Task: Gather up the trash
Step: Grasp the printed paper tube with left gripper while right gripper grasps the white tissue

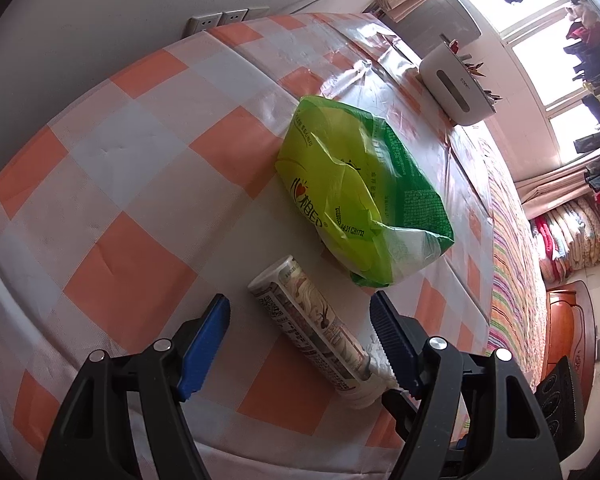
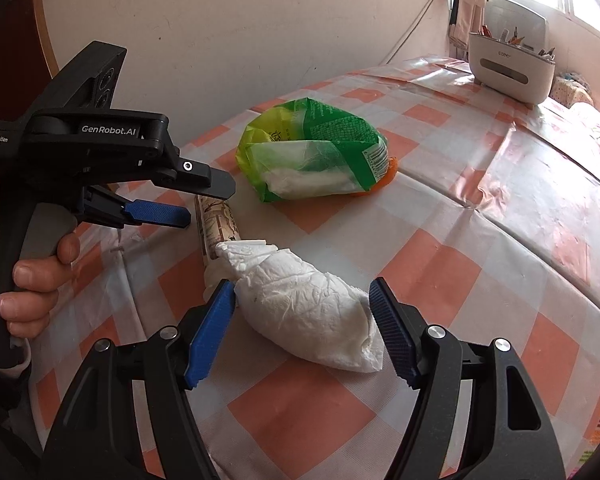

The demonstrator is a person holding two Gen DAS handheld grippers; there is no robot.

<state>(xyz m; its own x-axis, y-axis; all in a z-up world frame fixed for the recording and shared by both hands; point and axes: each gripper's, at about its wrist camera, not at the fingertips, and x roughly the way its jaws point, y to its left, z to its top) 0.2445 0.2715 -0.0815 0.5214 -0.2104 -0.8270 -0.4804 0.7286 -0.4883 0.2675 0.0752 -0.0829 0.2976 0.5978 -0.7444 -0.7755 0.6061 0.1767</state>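
A printed paper tube [image 1: 308, 328] lies on the checked tablecloth [image 1: 120, 152], between the fingers of my left gripper [image 1: 300, 306], which is open and not pressing on it. A crumpled white tissue [image 2: 308, 308] rests against the tube's near end. My right gripper [image 2: 302, 292] is open around the tissue, and its blue pads [image 2: 210, 332] sit close to both ends of the wad. A green plastic bag [image 2: 312, 156] with white paper inside lies further back. In the right wrist view, the left gripper [image 2: 210, 204] hovers over the tube [image 2: 216, 224], held by a person's hand [image 2: 32, 280].
A white desktop holder [image 2: 508, 68] full of pens stands at the far right of the table. A wall with sockets [image 1: 220, 20] borders the table's far side. Beyond the right edge are a striped cover [image 1: 512, 264] and stacked bedding [image 1: 572, 236].
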